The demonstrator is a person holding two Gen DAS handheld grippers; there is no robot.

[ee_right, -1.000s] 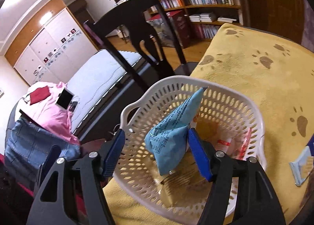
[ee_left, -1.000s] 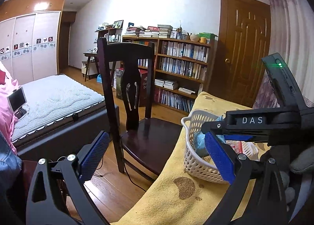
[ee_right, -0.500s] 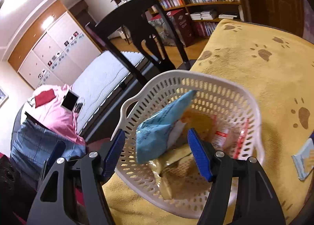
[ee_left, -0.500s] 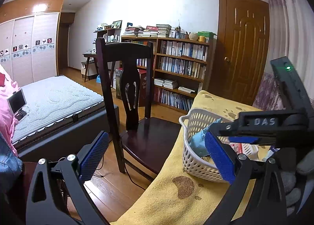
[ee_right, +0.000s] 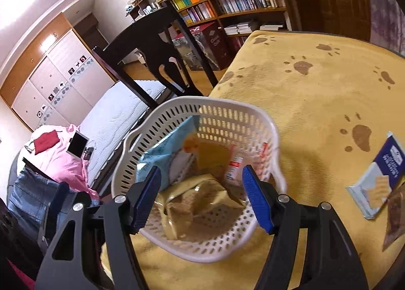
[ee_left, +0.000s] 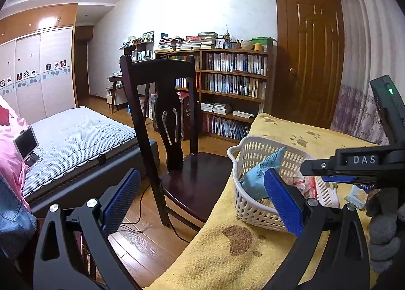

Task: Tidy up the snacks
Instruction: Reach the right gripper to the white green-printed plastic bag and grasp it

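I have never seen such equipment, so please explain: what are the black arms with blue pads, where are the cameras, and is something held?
No robot: a person carries one hand-held tool in each hand, each with a camera looking along its two fingers. The left tool is open and empty, aimed past a chair. The right tool is open above a white basket on a yellow paw-print cloth. Inside lies a light blue snack bag among other packets. A dark blue cracker pack lies on the cloth.
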